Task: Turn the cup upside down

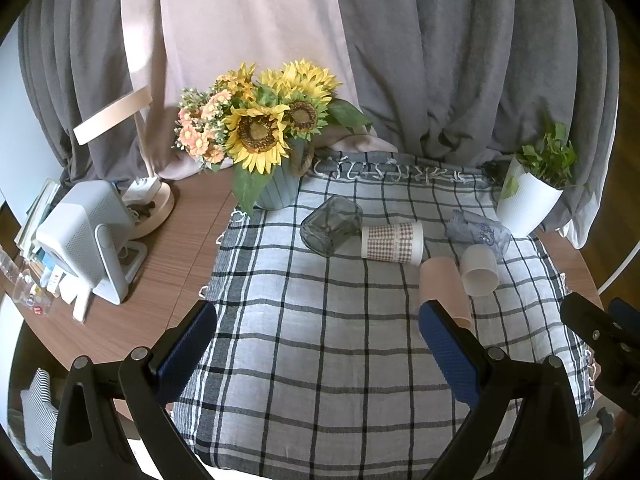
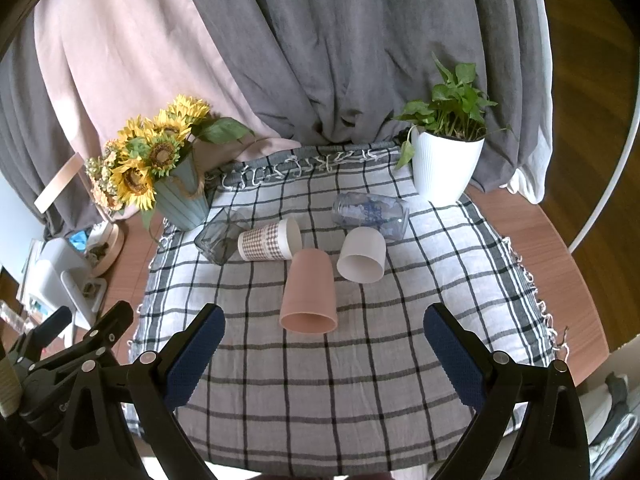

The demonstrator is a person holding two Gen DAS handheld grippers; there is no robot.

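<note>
Several cups lie on their sides on the checked cloth (image 2: 320, 392): a pink cup (image 2: 308, 294), a white cup (image 2: 362, 256), a houndstooth paper cup (image 2: 268, 240), a grey glass (image 2: 218, 238) and a clear printed glass (image 2: 370, 212). In the left wrist view they are the pink cup (image 1: 444, 286), white cup (image 1: 478, 270), paper cup (image 1: 392, 242), grey glass (image 1: 330, 226) and printed glass (image 1: 480, 232). My right gripper (image 2: 324, 360) is open, just short of the pink cup's mouth. My left gripper (image 1: 318, 344) is open and empty over the cloth, left of the pink cup.
A sunflower vase (image 2: 180, 196) stands at the back left and a white plant pot (image 2: 444, 168) at the back right. A white appliance (image 1: 88, 236) and a lamp base (image 1: 156, 208) stand on the wooden table (image 1: 180, 248) to the left. Curtains hang behind.
</note>
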